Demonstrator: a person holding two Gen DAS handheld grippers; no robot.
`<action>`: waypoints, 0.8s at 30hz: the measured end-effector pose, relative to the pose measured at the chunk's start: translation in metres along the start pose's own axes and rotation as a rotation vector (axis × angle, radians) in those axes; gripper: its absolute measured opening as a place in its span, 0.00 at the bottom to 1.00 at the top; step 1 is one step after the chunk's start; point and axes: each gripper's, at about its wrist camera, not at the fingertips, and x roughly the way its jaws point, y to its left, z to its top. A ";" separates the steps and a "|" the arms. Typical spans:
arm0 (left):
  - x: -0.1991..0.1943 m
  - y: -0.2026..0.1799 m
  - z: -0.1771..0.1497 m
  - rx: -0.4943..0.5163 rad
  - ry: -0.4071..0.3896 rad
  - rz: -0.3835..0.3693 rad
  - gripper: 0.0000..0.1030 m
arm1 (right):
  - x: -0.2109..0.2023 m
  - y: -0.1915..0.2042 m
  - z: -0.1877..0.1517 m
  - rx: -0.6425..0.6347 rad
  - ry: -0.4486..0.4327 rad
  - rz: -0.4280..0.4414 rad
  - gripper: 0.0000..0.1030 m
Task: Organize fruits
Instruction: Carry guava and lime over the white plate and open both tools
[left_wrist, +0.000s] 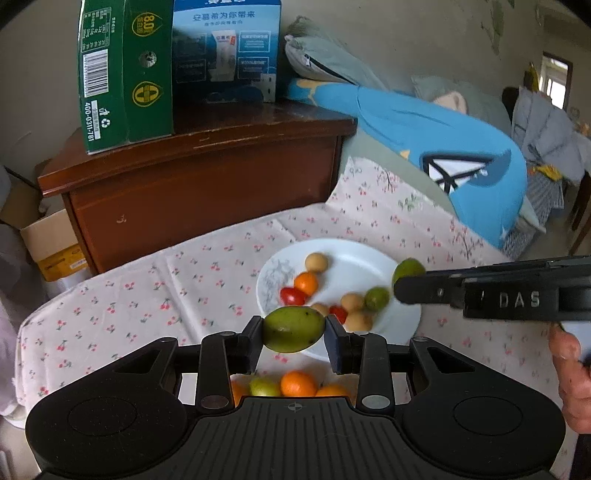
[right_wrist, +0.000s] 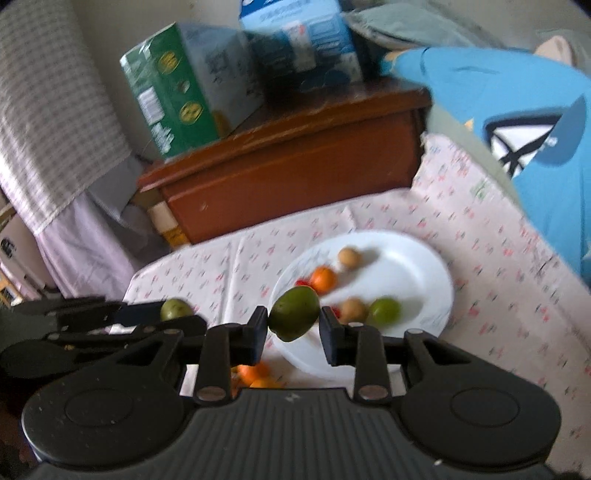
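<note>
Both grippers are up over the bed with jaws clamped on fruit: left gripper (left_wrist: 293, 332) holds 1 green fruit (left_wrist: 293, 329), right gripper (right_wrist: 293, 323) another green one (right_wrist: 294, 318). White plate (left_wrist: 369, 258) with small fruits sits mid-bed on the cherry-print cloth (left_wrist: 147, 280).

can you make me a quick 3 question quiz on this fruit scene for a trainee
1. True or false: both claws are empty.
2. Which fruit lies on the white plate? A) bananas B) a green fruit, small oranges, red tomatoes and tan round fruits C) grapes only
3. Fill in: the plate sits on a ____-printed cloth.

Key:
1. False. The left claw grips a green fruit, and the right claw grips another green fruit.
2. B
3. cherry
</note>
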 end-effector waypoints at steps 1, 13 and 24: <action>0.002 -0.001 0.003 -0.004 -0.001 -0.002 0.32 | 0.000 -0.004 0.004 0.007 -0.006 -0.003 0.29; 0.042 -0.017 0.020 0.016 0.004 -0.034 0.32 | 0.022 -0.042 0.029 0.126 -0.014 -0.036 0.29; 0.085 -0.020 0.023 -0.003 0.038 -0.042 0.32 | 0.048 -0.064 0.030 0.197 0.028 -0.067 0.29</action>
